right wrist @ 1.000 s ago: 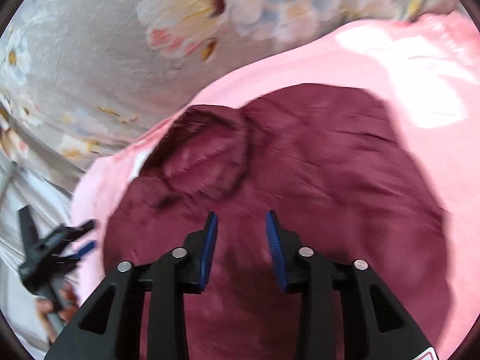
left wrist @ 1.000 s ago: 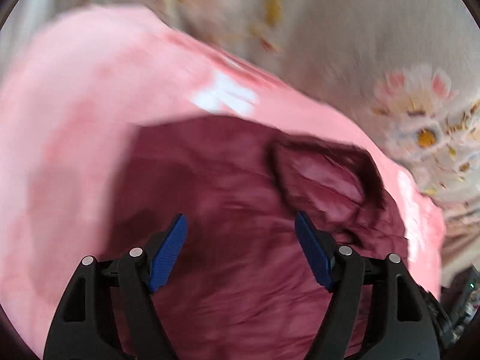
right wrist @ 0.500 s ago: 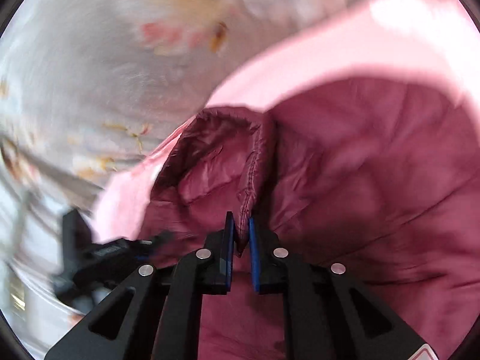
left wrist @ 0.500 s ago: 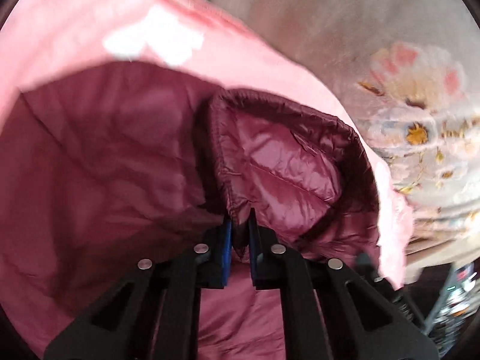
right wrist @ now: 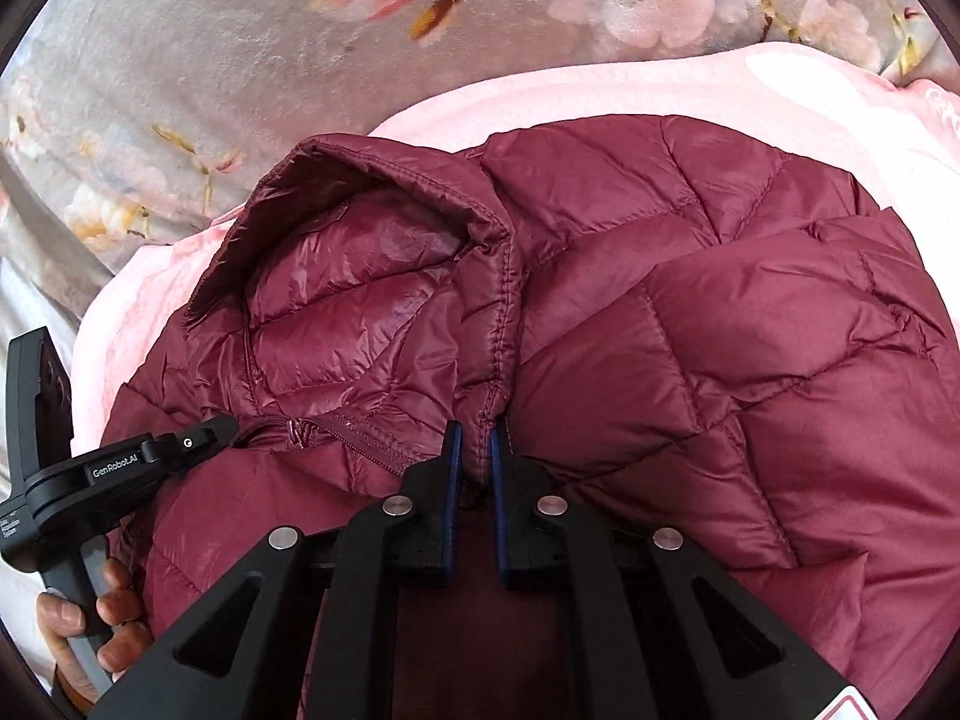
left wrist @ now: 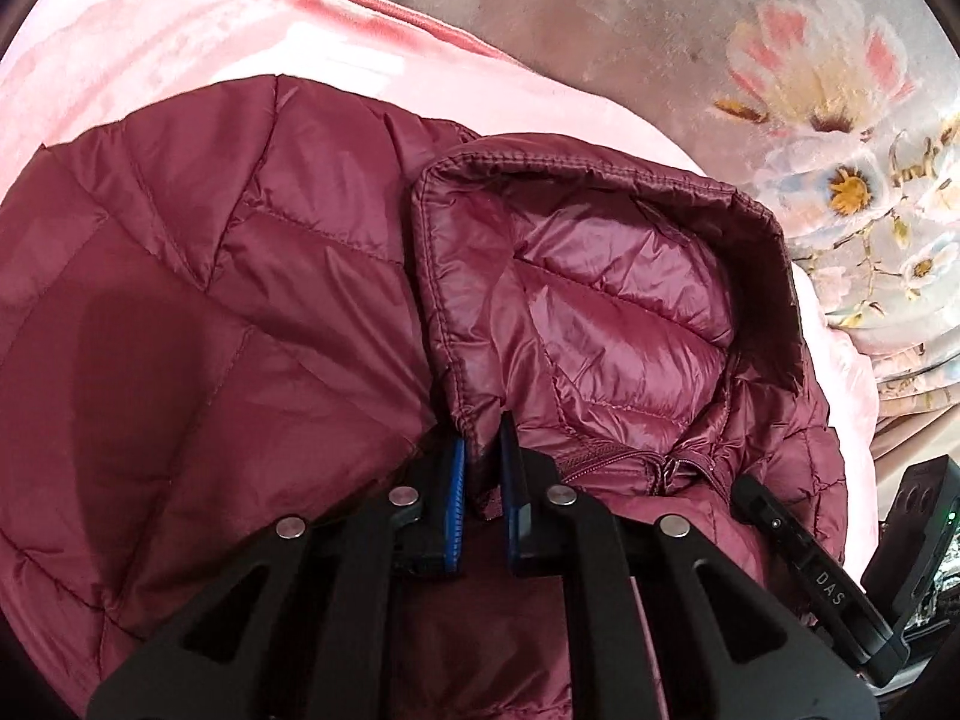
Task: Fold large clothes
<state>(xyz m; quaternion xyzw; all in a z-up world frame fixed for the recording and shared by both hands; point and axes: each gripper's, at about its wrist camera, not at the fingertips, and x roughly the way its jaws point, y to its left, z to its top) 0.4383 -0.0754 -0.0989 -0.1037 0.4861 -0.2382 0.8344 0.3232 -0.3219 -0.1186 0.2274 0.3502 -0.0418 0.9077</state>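
Jacket [left wrist: 252, 312]: maroon quilted puffer, lying on the pink blanket [left wrist: 150, 54], filling the centre of both wrist views
Hood [left wrist: 612, 300]: open, shiny lining upward, at 1 o'clock in the left wrist view, 10 o'clock in the right
Left gripper [left wrist: 483, 480]: blue pads clamped on the hood's stitched edge; also visible at 8 o'clock in the right wrist view, held by a hand [right wrist: 90, 630]
Right gripper [right wrist: 474, 468]: pads closed on the hood's opposite edge seam
Zipper [right wrist: 354, 429]: runs between the two grips
Floral cover [right wrist: 210, 60]: grey, beyond the blanket at 12 o'clock
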